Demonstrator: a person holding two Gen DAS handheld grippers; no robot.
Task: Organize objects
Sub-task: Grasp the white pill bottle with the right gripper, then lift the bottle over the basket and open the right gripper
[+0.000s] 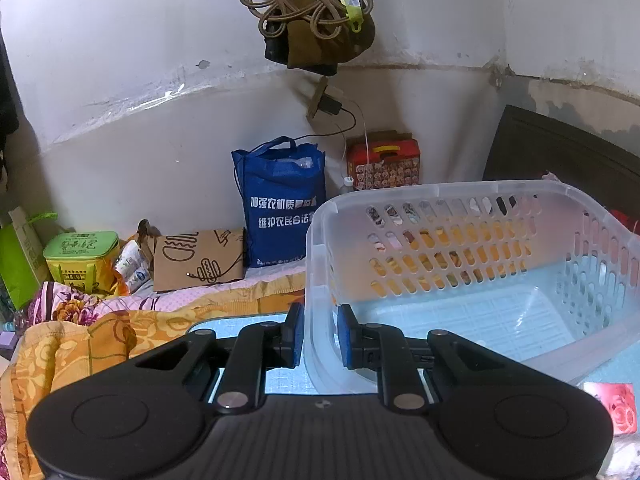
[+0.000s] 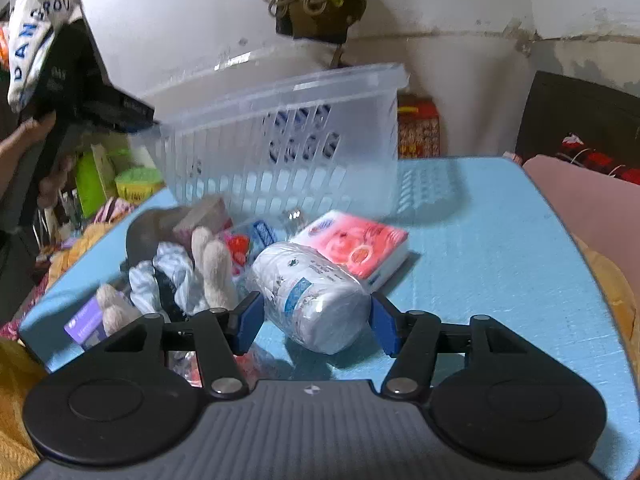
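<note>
A clear plastic basket (image 1: 460, 248) is tilted up off the blue tabletop (image 1: 280, 380). My left gripper (image 1: 320, 336) is shut on its near wall, one blue pad on each side. In the right wrist view the same basket (image 2: 288, 152) hangs tilted behind a pile of items, with the left gripper (image 2: 132, 114) at its left rim. My right gripper (image 2: 316, 320) straddles a white plastic-wrapped roll (image 2: 316, 296) lying on the tabletop (image 2: 480, 264), and both pads touch its sides.
A pink tissue pack (image 2: 356, 248) lies behind the roll. Beige socks (image 2: 216, 264), pale blue cloth (image 2: 168, 280) and a purple pack (image 2: 86, 326) are piled to its left. A blue bag (image 1: 280, 204), a cardboard bag (image 1: 198, 260) and a green tin (image 1: 82, 256) stand by the wall.
</note>
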